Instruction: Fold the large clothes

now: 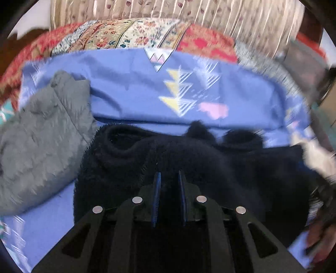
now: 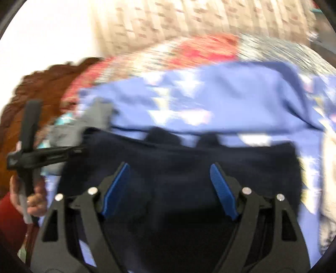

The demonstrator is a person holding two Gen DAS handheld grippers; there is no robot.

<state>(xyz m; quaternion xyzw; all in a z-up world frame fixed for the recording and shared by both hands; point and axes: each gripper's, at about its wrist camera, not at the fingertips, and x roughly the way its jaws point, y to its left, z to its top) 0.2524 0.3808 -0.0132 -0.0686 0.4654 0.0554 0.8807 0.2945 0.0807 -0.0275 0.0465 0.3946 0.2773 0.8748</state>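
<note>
A black fleece garment (image 1: 189,168) lies bunched on a blue patterned sheet (image 1: 136,90). My left gripper (image 1: 169,173) sits low over the garment's middle, its blue pads narrow with dark fleece between them. In the right wrist view the left gripper (image 2: 79,149) meets the garment's (image 2: 189,168) left upper corner, held by a hand (image 2: 31,199) in a red sleeve. My right gripper (image 2: 169,166) hovers over the garment with its pads wide apart and nothing pinched. Both views are blurred.
A grey fleece garment (image 1: 42,134) is heaped on the sheet to the left of the black one. A red and floral quilt (image 1: 130,35) covers the bed behind, under a patterned curtain (image 1: 189,10). Something white (image 1: 315,155) lies at the right edge.
</note>
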